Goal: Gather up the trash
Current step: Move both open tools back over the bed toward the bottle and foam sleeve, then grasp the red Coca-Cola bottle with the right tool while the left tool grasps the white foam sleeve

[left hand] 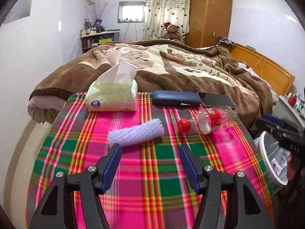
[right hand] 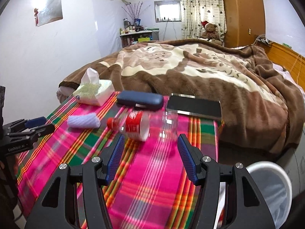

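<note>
Plaid-covered surface (left hand: 133, 171) carries a plastic bottle (right hand: 141, 126) lying at twelve o'clock of the released right tool (right hand: 150, 143); foam roll (left hand: 135, 134) lies ahead of the released left tool (left hand: 150, 150).

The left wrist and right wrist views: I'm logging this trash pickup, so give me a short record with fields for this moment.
surface: plaid cloth
trash on cloth: plastic bottle lying on its side, red cap on; white foam sleeve
other items: tissue pack, blue case, phone
bin: white bin, off the cloth's right edge
left gripper: open, empty
right gripper: open, empty, bottle just ahead
</note>
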